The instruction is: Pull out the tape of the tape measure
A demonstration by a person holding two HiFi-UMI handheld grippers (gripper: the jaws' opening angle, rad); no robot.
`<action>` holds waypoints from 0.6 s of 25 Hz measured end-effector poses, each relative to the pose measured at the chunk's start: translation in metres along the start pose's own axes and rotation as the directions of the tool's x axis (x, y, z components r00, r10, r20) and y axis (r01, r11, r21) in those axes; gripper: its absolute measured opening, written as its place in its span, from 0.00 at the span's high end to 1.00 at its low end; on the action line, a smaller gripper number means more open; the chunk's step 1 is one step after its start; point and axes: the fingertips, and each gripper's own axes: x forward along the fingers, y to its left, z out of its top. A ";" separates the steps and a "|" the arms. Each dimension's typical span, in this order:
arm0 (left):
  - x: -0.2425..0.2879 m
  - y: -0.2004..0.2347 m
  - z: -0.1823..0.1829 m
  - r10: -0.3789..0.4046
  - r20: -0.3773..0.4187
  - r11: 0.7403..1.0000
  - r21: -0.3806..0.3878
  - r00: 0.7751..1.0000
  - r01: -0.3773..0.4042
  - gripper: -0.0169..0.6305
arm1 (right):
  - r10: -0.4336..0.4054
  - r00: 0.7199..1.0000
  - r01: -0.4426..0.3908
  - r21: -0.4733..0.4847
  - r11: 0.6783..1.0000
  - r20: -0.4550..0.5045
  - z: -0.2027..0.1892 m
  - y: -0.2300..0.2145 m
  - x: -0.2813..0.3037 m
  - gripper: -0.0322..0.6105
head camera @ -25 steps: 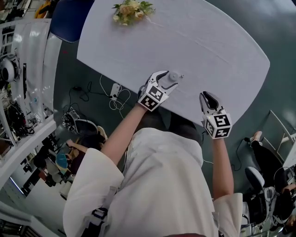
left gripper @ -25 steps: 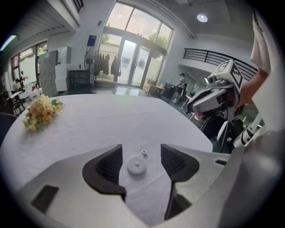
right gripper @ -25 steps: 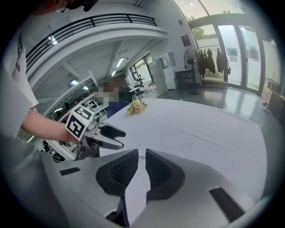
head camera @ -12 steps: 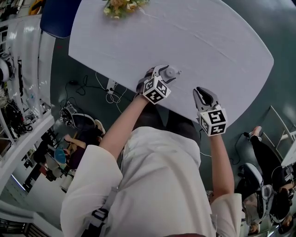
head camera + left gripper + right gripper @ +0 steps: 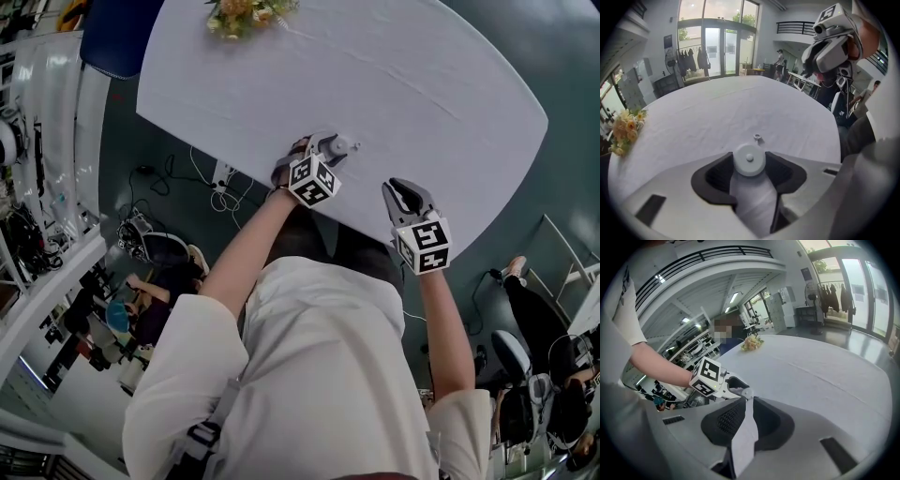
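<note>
Forearm (image 5: pixel 246 248) lower; tape measure (image 5: pixel 339 145) on white tablecloth (image 5: pixel 422 84)

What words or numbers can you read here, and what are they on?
No words or numbers can be read anywhere.
The left cube and right cube show only black-and-white square patterns, with no letters.
The tape measure is plain white, with no print showing.

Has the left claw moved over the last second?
Yes. The left claw has dropped closer onto the tape measure; its jaws have just been closing with it between them.
</note>
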 end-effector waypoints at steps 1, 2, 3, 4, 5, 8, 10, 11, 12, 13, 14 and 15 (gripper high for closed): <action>-0.003 -0.001 0.001 0.001 -0.006 1.000 0.002 1.000 -0.001 0.64 | 0.002 1.000 -0.002 -0.007 1.000 0.004 0.002 0.002 -0.002 0.84; -0.007 -0.002 0.004 0.002 -0.009 1.000 0.002 1.000 -0.002 0.64 | 0.004 1.000 -0.004 -0.013 1.000 0.008 0.005 0.005 -0.005 0.84; -0.012 -0.003 0.007 0.002 -0.009 1.000 0.002 1.000 -0.002 0.64 | 0.007 1.000 -0.007 -0.019 1.000 0.012 0.007 0.008 -0.007 0.84; -0.018 -0.005 0.011 0.002 -0.007 1.000 0.002 1.000 -0.002 0.64 | 0.010 1.000 -0.009 -0.025 1.000 0.016 0.009 0.010 -0.009 0.84; -0.025 -0.006 0.015 0.002 -0.003 1.000 0.004 1.000 -0.002 0.64 | 0.012 1.000 -0.012 -0.031 0.999 0.020 0.011 0.012 -0.012 0.84; -0.046 -0.008 0.031 0.005 0.015 1.000 0.013 1.000 -0.006 0.64 | 0.013 0.999 -0.011 -0.061 0.998 0.033 0.018 0.017 -0.020 0.84; -0.061 -0.008 0.041 0.006 0.029 1.000 0.015 1.000 -0.006 0.64 | 0.006 0.999 -0.002 -0.084 0.996 0.045 0.026 0.020 -0.025 0.84; -0.069 -0.008 0.047 0.005 0.037 1.000 0.014 0.999 -0.006 0.64 | 0.001 0.999 0.004 -0.096 0.995 0.053 0.030 0.021 -0.027 0.84; -0.078 -0.007 0.052 0.003 0.046 1.000 0.013 0.999 -0.003 0.64 | -0.005 0.998 0.012 -0.110 0.994 0.061 0.035 0.022 -0.030 0.84; -0.087 -0.007 0.057 -0.002 0.052 1.000 0.009 0.999 0.001 0.64 | -0.011 0.998 0.020 -0.125 0.992 0.069 0.041 0.024 -0.033 0.84; -0.095 -0.008 0.062 -0.011 0.057 1.000 0.000 0.998 0.010 0.64 | -0.016 0.997 0.027 -0.140 0.990 0.078 0.045 0.027 -0.037 0.84; -0.104 -0.010 0.066 -0.023 0.060 1.000 -0.012 0.998 0.024 0.64 | -0.020 0.996 0.033 -0.154 0.988 0.087 0.050 0.030 -0.040 0.84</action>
